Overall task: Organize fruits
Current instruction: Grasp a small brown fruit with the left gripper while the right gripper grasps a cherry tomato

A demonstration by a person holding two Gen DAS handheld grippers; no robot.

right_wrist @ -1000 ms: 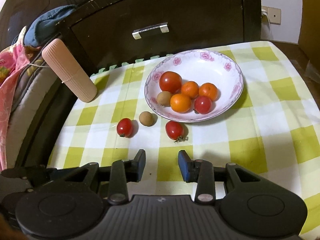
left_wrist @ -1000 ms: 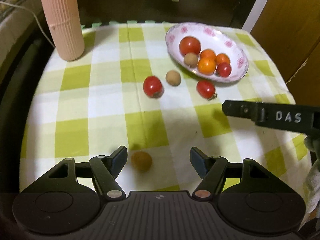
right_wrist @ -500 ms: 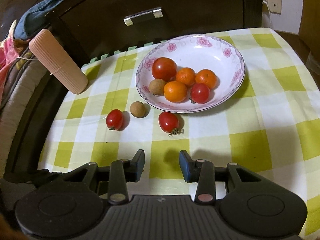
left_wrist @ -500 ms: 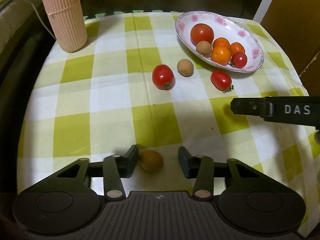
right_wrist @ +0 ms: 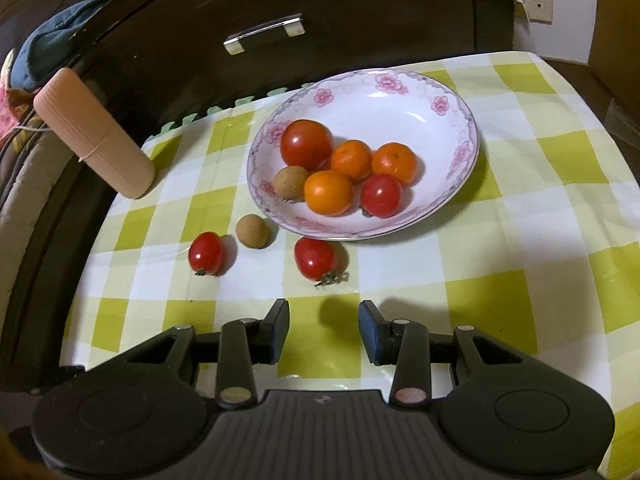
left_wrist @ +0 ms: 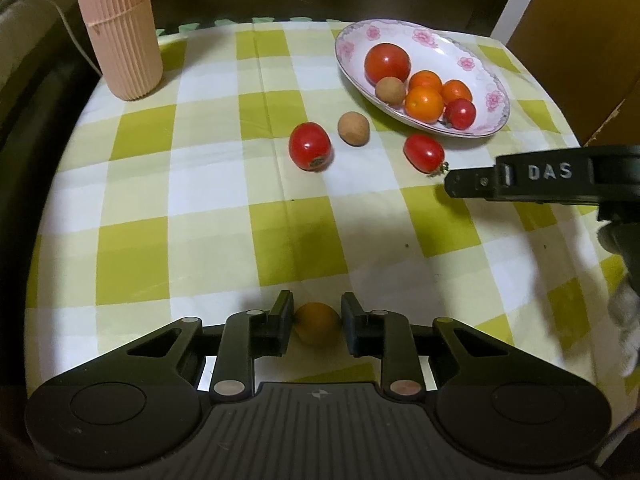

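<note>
A green-and-white checked cloth [right_wrist: 520, 216] covers the table, matt with faint fold creases. The white flower-rimmed ceramic bowl [right_wrist: 400, 96] is glazed and glossy. The red tomatoes [right_wrist: 306, 143] shine smoothly, while the round brown longan [right_wrist: 251, 231] looks dull and rough. The ribbed pink cylinder [left_wrist: 120, 28] is matt; the dark wooden drawer front [right_wrist: 360, 8] carries a polished metal handle [right_wrist: 264, 34].
</note>
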